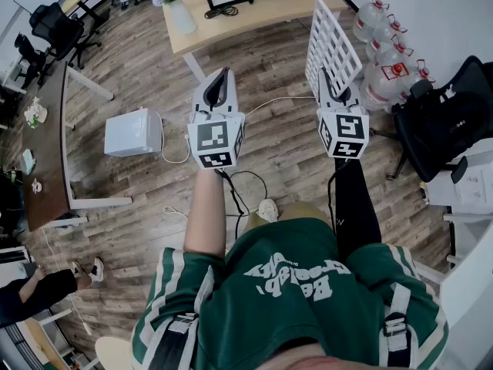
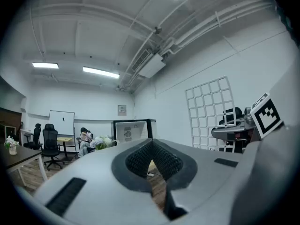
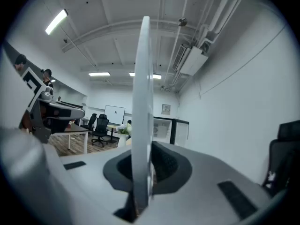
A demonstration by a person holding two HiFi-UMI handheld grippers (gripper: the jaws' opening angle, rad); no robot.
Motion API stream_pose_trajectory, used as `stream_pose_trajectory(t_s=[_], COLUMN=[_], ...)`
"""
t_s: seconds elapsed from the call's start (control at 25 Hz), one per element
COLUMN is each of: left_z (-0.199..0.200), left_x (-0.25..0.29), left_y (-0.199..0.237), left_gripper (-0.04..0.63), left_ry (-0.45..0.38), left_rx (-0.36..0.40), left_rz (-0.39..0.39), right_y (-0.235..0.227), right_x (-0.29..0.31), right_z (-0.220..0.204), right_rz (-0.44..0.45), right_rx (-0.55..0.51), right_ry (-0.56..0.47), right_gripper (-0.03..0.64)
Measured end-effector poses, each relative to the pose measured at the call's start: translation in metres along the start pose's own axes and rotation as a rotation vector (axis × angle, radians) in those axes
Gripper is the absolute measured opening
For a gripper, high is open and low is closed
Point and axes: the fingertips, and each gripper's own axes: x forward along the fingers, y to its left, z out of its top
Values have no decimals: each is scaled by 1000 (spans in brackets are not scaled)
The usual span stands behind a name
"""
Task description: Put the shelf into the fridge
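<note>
Gripped with right gripper [image 1: 330, 89], ribbed black pads tight on the thin edge of the flat white wire-grid shelf [image 1: 333, 41], upright, reaching toward 12 o'clock. Held left gripper [image 1: 222, 83], at 9 o'clock, pinched shut, empty, above wood-plank floor [image 1: 277, 60].

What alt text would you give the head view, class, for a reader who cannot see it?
Seen from above, a person in green holds two grippers over a wooden floor; the right gripper clamps a white wire shelf upright by its edge, the left gripper is shut and empty. A desk and water bottles stand beyond.
</note>
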Motion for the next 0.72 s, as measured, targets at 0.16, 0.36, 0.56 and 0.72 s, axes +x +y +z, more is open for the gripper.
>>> stream_pose_trajectory(t_s=[0.16, 0.36, 0.56, 0.72], left_z=[1, -3, -7, -8], left_x=[-3, -3, -2, 8], left_y=[5, 12, 20, 25], left_gripper=[2, 2, 2, 2], left_ry=[-6, -6, -7, -12], left_rx=[-4, -15, -4, -29], left_rz=[0, -5, -9, -8], right_y=[3, 2, -2, -5], right_x=[-1, 7, 12, 18], right_z=[0, 1, 5, 9], right_rz=[-2, 3, -19, -16], right_rx=[-9, -28, -44, -60], right_ry=[5, 8, 3, -4], right_gripper=[31, 31, 31, 31])
